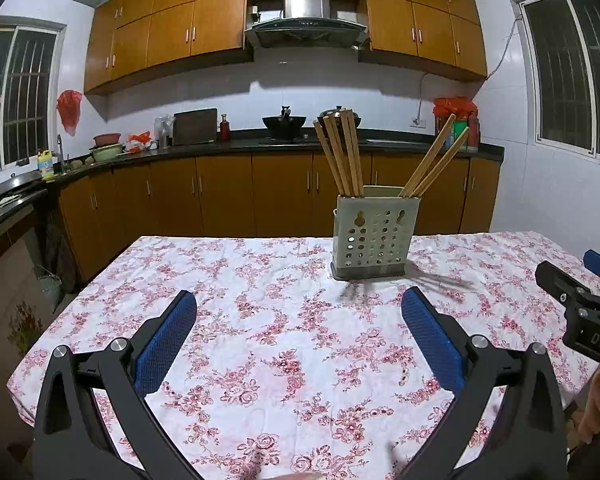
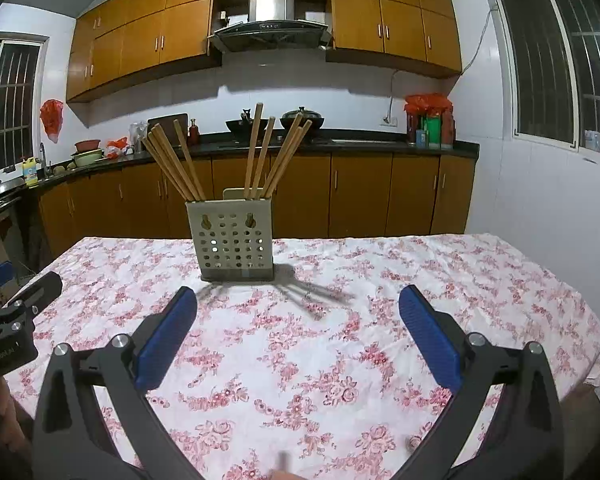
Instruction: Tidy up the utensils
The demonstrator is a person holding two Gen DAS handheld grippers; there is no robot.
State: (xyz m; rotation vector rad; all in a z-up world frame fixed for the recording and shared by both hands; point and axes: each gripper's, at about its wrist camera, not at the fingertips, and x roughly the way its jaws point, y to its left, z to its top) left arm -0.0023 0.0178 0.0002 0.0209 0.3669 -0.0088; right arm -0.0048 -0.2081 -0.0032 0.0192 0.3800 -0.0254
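A cream perforated utensil holder was seen upright on a tabletop covered by a pink floral cloth. Wooden chopsticks were fanned out from its top, some leaning left, others right. In the foreground the right claw was held wide apart above the cloth, nothing between its blue pads. Part of the left claw was visible at the left edge.

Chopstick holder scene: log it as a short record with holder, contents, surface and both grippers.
holder: pale perforated box, upright on the table
contents: wooden chopsticks, leaning outward in separate bunches
surface: floral tablecloth, no loose utensils visible on it
left gripper: open, empty, short of the holder
right gripper: open, empty, short of the holder
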